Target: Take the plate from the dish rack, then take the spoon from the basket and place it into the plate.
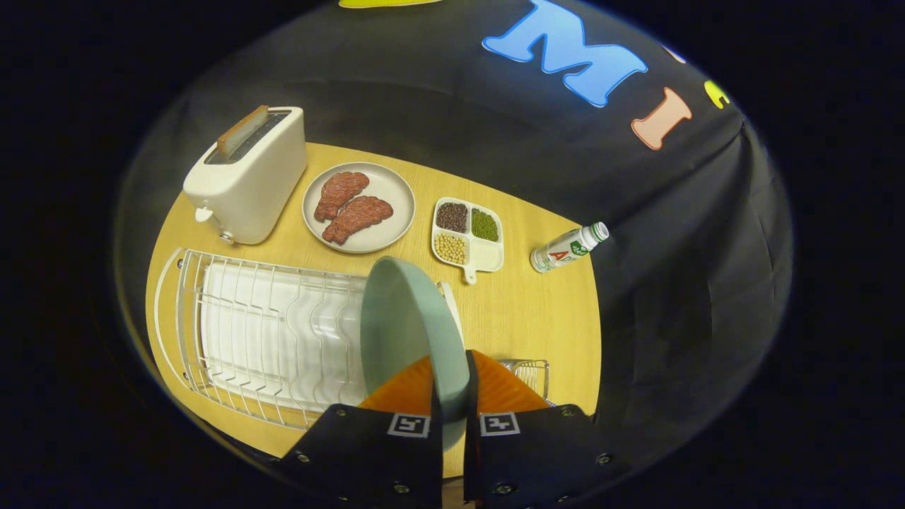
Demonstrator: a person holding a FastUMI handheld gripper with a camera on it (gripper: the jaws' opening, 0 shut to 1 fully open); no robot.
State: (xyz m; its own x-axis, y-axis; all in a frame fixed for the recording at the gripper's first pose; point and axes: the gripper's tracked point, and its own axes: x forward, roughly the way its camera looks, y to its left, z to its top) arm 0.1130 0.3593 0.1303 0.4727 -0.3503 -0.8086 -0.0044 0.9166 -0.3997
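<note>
Table [537,318]: round, pale wood, taking up most of the ground under the gripper.

Rack [276,332]: white wire dish rack lying on the near left part of the table, its slots showing bare over a white tray.

Toaster [247,177]: cream, sitting beyond the rack at the far left, a slice of bread [242,130] sticking up from its slot.

Plate [406,332]: pale green, standing on edge, tilting a little, hanging over the right end of the rack. Whether it is touching the wires cannot be told. Its near rim is running down between the two orange fingers [505,392].

Gripper [452,399]: clenching on the plate, one pad pressing each face of the rim.

Grey dish [322,226]: resting just right of the toaster, carrying two brown meat pieces [352,206].

Divided tray [488,254]: white, with a short handle, sitting right of the grey dish, holding dark, green and yellow beans.

Basket [530,371]: only a wire corner peeking out just right of the fingers, contents hidden.

Bottle [569,249]: small, white, lying on its side near the table's far right edge, well apart from the tray.
</note>
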